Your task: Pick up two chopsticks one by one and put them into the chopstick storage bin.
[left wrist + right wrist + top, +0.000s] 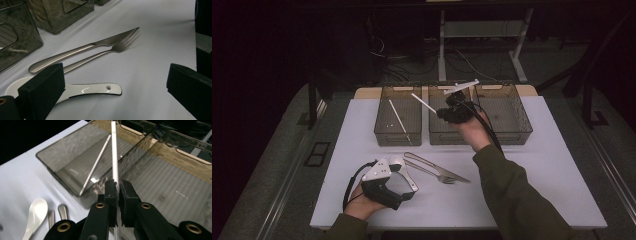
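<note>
Counted from the near edge outward: one white ceramic spoon [87, 89], one steel knife [82, 48], one steel fork [107, 51], three smoky see-through bins, and two white chopsticks.

Nearest the person, the left gripper [399, 182] rests on the white table [537, 180] with its jaws spread wide and nothing between them. In the left gripper view the spoon lies flat just ahead of the jaws, its bowl partly hidden behind one of them, its handle with a small hole pointing across the gap. Just beyond lie the fork and knife, side by side and touching at their tips.

Farther off, the right gripper [443, 111] hangs above the middle bin [451, 135]. Its jaws are closed tight on a held chopstick [114, 152], a thin, straight, white rod. It is pinched near one end and runs on past the fingertips, slanting up toward the left bin [384, 135].

The second chopstick [96, 163] lies on the floor of that left bin, well apart from the jaws. The right bin [519, 130] stands farthest to the side.
</note>
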Tool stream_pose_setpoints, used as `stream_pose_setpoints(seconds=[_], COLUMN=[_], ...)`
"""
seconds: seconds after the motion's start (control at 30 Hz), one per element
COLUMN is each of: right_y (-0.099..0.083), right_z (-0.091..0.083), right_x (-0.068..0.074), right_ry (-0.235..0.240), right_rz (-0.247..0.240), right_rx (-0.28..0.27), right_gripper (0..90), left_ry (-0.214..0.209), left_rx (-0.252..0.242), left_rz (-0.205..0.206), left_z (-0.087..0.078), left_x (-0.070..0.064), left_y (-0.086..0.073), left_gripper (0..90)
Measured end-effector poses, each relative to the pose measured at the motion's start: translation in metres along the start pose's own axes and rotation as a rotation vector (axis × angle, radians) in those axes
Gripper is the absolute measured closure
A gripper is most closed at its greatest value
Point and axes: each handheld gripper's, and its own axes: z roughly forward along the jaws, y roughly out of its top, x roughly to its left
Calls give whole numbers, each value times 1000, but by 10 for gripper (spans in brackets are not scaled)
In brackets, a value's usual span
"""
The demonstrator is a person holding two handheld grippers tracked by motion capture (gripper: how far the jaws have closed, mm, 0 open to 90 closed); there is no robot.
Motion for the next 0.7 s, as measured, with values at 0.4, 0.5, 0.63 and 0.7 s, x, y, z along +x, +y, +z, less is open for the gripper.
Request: stream_pose_setpoints(seconds=[0.4,0.5,0.63,0.7], right_y=[33,39,45,47], right_z=[57,70,86,94], right_x=[17,19,23,25], right_ry=[-39,-47,-55,-59], right_rz=[-8,-6,0,9], right_rx=[69,84,101,109], right_gripper=[853,853,852,852], left_ry=[-5,-7,-9,-10], left_rx=[-1,-1,-2,-5], left_rz=[3,3,8,8], left_z=[-1,-1,-2,-2], left_x=[1,1,2,2], left_y=[0,0,0,0], left_gripper=[10,10,10,10])
